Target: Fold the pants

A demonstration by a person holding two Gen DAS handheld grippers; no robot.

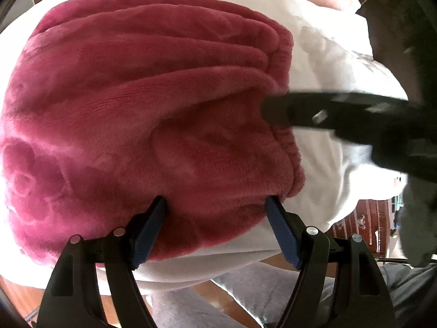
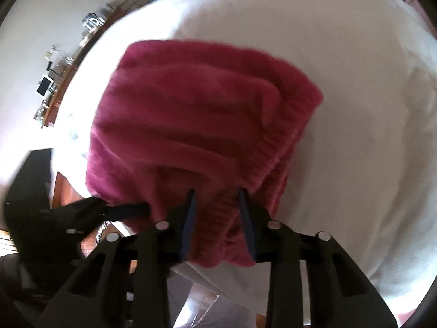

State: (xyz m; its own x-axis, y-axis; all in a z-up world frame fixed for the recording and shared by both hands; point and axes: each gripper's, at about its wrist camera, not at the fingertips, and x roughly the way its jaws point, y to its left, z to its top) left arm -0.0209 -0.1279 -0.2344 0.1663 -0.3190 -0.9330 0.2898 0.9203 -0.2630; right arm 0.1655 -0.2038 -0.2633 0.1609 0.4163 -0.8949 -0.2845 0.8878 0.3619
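Fuzzy crimson pants [image 1: 142,114] lie bunched on a white bed [image 1: 322,63]. In the left wrist view my left gripper [image 1: 215,202] is open, its blue pads [image 1: 148,229] pressed against the near edge of the fabric. The right gripper [image 1: 273,110] reaches in from the right at the elastic waistband. In the right wrist view the right gripper [image 2: 217,192] has its jaws on both sides of the ribbed waistband [image 2: 265,150] of the pants [image 2: 191,109]; the fabric bulges between the pads. The left gripper [image 2: 131,207] touches the pants' left edge.
The white bed cover [image 2: 355,82] spreads wide to the right. A wooden dresser [image 1: 363,224] stands beyond the bed edge. A shelf with small items [image 2: 54,76] lines the left wall. The person's grey-trousered legs [image 1: 245,295] are below the grippers.
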